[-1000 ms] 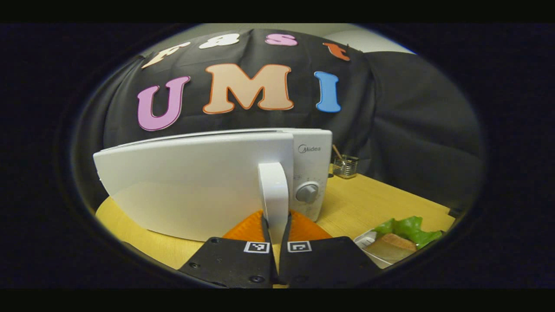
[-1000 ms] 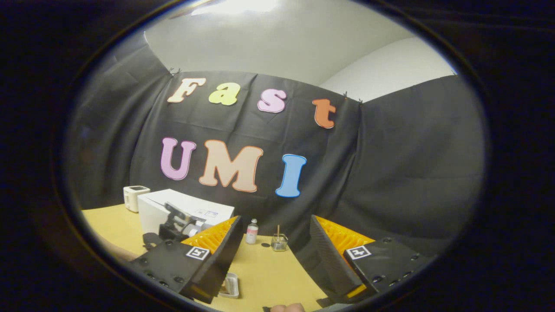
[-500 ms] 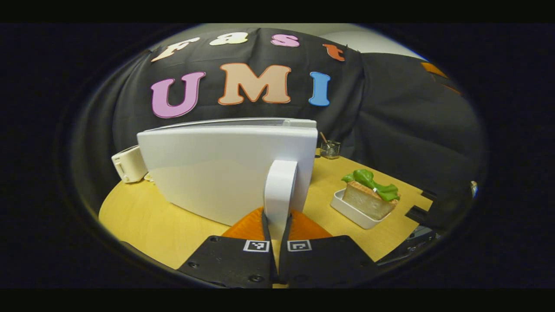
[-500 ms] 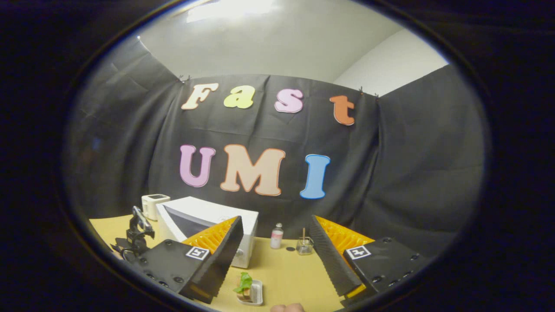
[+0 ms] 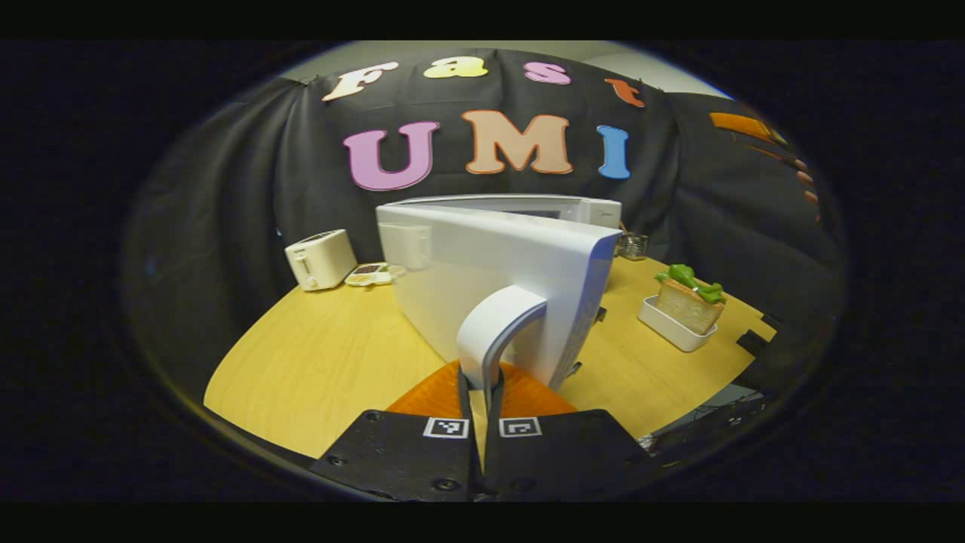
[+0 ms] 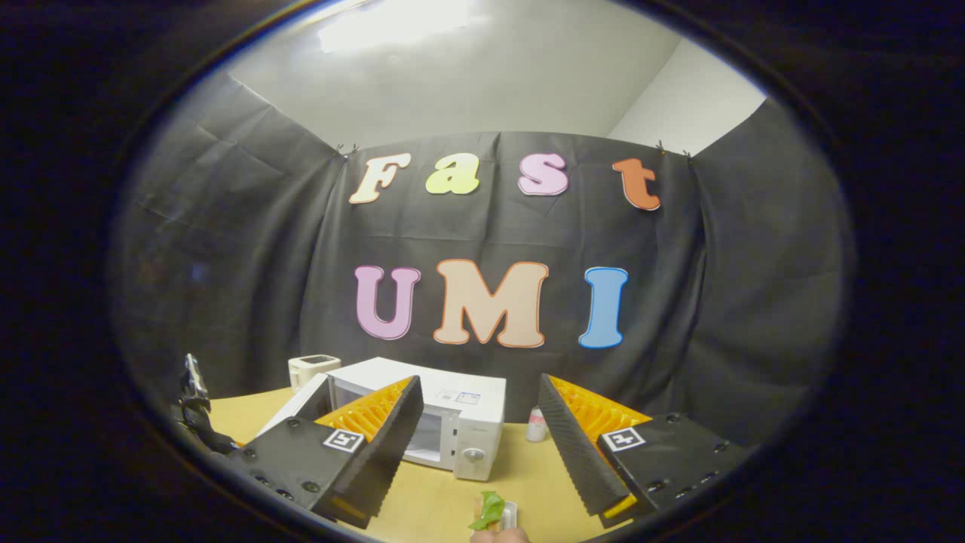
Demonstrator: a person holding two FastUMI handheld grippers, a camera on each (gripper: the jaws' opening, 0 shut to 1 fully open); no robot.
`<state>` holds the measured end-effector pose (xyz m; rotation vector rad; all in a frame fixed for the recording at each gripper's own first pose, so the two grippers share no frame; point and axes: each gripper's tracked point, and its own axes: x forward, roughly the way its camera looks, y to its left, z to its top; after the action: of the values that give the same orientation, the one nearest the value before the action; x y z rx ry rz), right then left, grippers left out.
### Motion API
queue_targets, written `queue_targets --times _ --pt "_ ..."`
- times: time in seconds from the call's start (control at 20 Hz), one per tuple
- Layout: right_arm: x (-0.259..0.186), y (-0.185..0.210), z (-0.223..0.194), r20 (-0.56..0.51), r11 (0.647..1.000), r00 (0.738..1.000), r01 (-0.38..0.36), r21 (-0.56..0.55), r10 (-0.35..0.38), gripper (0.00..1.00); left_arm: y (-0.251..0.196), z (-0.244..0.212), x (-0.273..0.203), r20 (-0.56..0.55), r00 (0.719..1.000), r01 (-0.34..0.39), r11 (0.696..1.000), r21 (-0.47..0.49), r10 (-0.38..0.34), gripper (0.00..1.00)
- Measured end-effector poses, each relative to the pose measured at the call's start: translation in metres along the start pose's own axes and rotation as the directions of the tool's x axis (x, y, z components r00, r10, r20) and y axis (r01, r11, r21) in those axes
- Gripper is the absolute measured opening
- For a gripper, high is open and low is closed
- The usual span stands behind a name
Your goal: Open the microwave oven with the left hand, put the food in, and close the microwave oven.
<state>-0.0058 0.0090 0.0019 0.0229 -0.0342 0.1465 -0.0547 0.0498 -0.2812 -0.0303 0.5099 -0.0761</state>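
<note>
— So how far along is the job?

— Roughly a third, judging by how things lie. The microwave stands on the wooden table with its door swung well out from the body, and in the right gripper view the cavity shows open. The left gripper is clamped on the door handle, both fingers pressed against its lower end.

— And the food?

— Not inside yet. It is a slice of bread with a green leaf on top, sitting in a small white tray on the table, to the right of the door and apart from it.

— What about the other claw?

— The right gripper hangs above the table with its fingers spread wide and nothing between them. The leaf shows just below it.

— So what remains?

— Picking up the food, placing it in the cavity, and shutting the door. The toaster behind plays no part.
</note>
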Motion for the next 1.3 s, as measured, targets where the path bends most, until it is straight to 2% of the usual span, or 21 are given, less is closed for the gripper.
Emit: queue_targets --times 0.2,0.4,0.6,0.85,0.95,1.0,1.05,1.15,1.25,1.3 --pt "0.008 0.021 -0.004 0.001 1.0 1.0 -0.026 0.006 0.026 0.97 0.053 -0.008 -0.017 -0.013 0.995 -0.096 0.993 -0.064 0.095 0.01" --pt "0.014 0.033 -0.005 0.0 0.999 0.999 -0.032 0.006 0.032 0.96 0.082 -0.013 -0.025 -0.016 0.997 -0.073 0.978 -0.197 0.071 0.0" --pt "0.016 0.037 -0.008 -0.007 0.999 1.0 -0.03 -0.011 0.03 0.96 0.088 -0.016 -0.025 -0.022 0.999 -0.031 0.989 -0.142 0.028 0.0" --pt "0.011 0.032 -0.015 -0.025 0.999 1.0 -0.015 -0.035 0.014 0.96 0.088 -0.016 -0.025 -0.025 0.999 -0.029 0.989 -0.146 0.026 0.02" --pt "0.008 0.028 -0.023 -0.04 0.999 0.999 -0.009 -0.041 0.007 0.96 0.086 -0.017 -0.024 -0.028 0.999 -0.023 0.988 -0.154 0.019 0.05" --pt "0.006 0.026 -0.024 -0.046 0.999 0.999 -0.004 -0.043 0.002 0.97 0.088 -0.018 -0.026 -0.033 0.999 -0.033 0.987 -0.157 0.028 0.02" --pt "0.004 0.023 -0.026 -0.048 0.999 0.999 0.001 -0.042 -0.003 0.97 0.088 -0.019 -0.022 -0.037 0.999 -0.03 0.986 -0.163 0.025 0.08" --pt "0.002 0.02 -0.031 -0.058 0.999 0.998 0.011 -0.033 -0.013 0.97 0.088 -0.023 -0.022 -0.06 0.998 -0.037 0.983 -0.179 0.027 0.52" --pt "0.001 0.017 -0.032 -0.064 0.999 0.998 0.016 -0.032 -0.018 0.97 0.083 -0.02 -0.022 -0.047 0.998 -0.036 0.987 -0.156 0.029 0.96" --pt "0.001 0.015 -0.032 -0.063 0.999 0.998 0.018 -0.038 -0.02 0.97 0.083 -0.02 -0.022 -0.043 0.998 -0.04 0.99 -0.135 0.034 0.99"
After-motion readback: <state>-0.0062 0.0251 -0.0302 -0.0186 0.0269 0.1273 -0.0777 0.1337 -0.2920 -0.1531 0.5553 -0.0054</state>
